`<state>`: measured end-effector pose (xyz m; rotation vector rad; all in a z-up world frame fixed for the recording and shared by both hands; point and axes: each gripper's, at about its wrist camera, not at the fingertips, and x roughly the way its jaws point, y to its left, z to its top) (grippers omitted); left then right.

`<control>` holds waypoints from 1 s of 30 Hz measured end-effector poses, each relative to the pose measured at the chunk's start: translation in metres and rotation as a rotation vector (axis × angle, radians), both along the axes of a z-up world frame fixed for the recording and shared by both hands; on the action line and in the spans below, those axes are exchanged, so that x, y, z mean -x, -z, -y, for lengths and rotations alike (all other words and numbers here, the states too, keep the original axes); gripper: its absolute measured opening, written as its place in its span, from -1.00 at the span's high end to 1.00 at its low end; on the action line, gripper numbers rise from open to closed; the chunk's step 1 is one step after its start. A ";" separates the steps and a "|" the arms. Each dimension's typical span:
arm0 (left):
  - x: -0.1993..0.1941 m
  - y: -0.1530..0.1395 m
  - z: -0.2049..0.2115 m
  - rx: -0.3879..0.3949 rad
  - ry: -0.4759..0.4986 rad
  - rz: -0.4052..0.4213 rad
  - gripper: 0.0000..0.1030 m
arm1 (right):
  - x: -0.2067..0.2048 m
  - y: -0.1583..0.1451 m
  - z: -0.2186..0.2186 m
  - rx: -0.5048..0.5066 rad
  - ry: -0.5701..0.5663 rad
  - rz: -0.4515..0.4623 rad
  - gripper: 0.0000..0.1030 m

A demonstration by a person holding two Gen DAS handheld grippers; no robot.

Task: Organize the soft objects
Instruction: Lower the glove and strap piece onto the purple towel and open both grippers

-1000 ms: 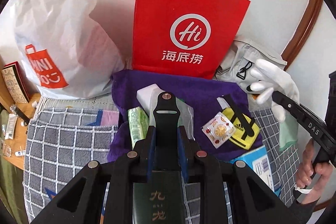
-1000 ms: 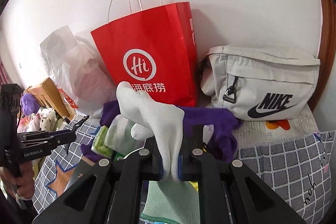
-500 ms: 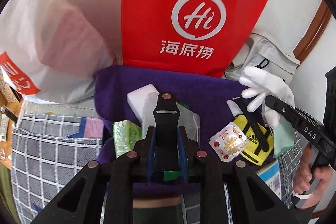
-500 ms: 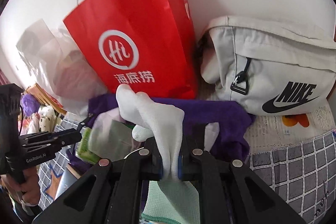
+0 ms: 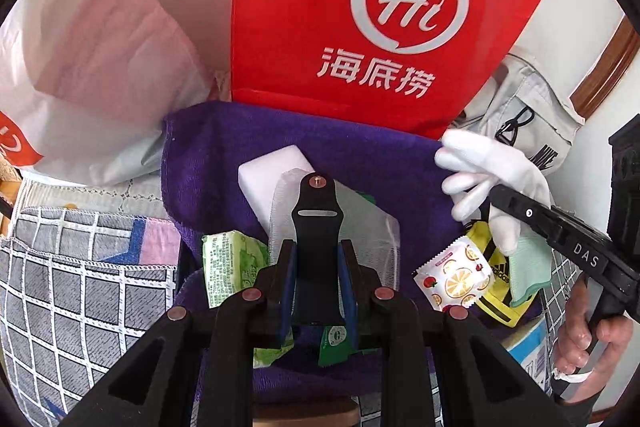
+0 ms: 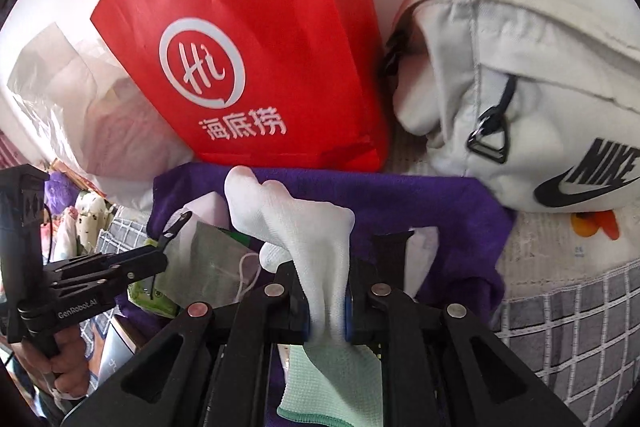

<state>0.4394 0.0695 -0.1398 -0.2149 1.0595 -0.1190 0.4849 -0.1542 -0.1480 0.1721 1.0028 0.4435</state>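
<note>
My right gripper (image 6: 327, 297) is shut on a white glove (image 6: 304, 223) with a pale green cuff, held above a purple towel (image 6: 440, 203). The glove (image 5: 492, 179) also shows in the left wrist view, in the right gripper (image 5: 536, 219). My left gripper (image 5: 318, 279) is shut on a black strap (image 5: 316, 227) that sticks up between its fingers, over the purple towel (image 5: 216, 155). On the towel lie a white block (image 5: 264, 175), a clear packet (image 5: 368, 227), a green tissue pack (image 5: 228, 263), a fruit-print sachet (image 5: 452, 279) and a yellow Adidas item (image 5: 496, 267).
A red paper bag (image 5: 360, 7) stands behind the towel against the wall. A white plastic bag (image 5: 80, 67) is at the left, a grey Nike pouch (image 6: 540, 107) at the right. A grey checked cloth (image 5: 80, 287) covers the surface in front.
Both grippers have moved forward and lower, toward the purple towel and red bag, which look larger. The glove and the strap stay held.
</note>
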 end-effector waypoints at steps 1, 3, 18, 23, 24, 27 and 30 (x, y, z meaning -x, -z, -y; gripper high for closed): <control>0.000 0.002 0.000 0.003 0.001 -0.005 0.61 | 0.000 0.002 -0.002 0.004 -0.003 -0.005 0.74; -0.002 0.006 0.001 0.007 0.003 -0.018 0.61 | -0.002 0.005 -0.003 0.020 -0.003 -0.011 0.74; -0.006 0.009 0.005 0.019 0.009 -0.057 0.06 | 0.005 -0.006 0.004 0.068 0.022 0.044 -0.42; -0.001 -0.002 0.011 -0.019 0.015 -0.038 -0.17 | 0.012 -0.017 0.003 0.094 0.017 0.063 -0.46; 0.000 -0.005 0.013 -0.027 0.019 -0.034 -0.20 | 0.015 -0.019 0.005 0.091 0.022 0.065 -0.46; 0.004 -0.015 0.016 -0.050 0.022 -0.020 -0.23 | 0.027 -0.029 0.008 0.084 0.042 0.050 -0.46; 0.013 -0.030 0.018 -0.065 0.016 0.004 -0.38 | 0.050 -0.047 0.013 0.041 0.051 0.076 -0.67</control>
